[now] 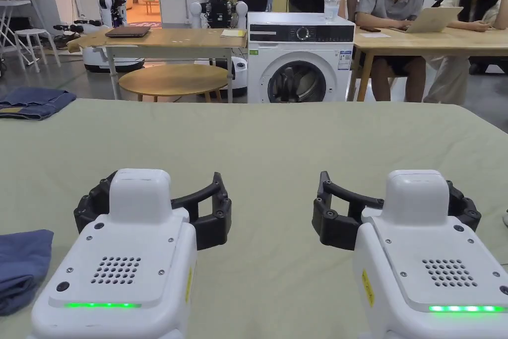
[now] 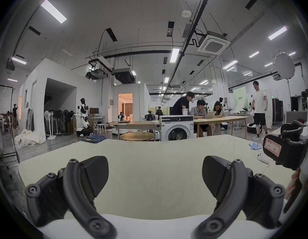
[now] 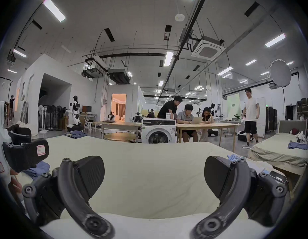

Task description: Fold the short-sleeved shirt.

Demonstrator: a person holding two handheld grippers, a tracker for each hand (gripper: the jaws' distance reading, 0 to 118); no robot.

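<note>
- The left gripper [image 1: 154, 216] and the right gripper [image 1: 397, 218] hover side by side over the pale green surface [image 1: 268, 146], jaws of both spread apart and holding nothing, a neutral stance that likely marks the moment before any fold is begun.
- A bunched blue garment [image 1: 22, 265], probably the short-sleeved shirt, lies at the near left edge, just beside the left gripper and not touching it, so the left gripper looks best placed to fetch it.
- The stretch ahead of both grippers lies bare, seemingly kept free for spreading the cloth flat.
- A folded denim piece [image 1: 32, 102] rests at the far left corner, well apart.
</note>
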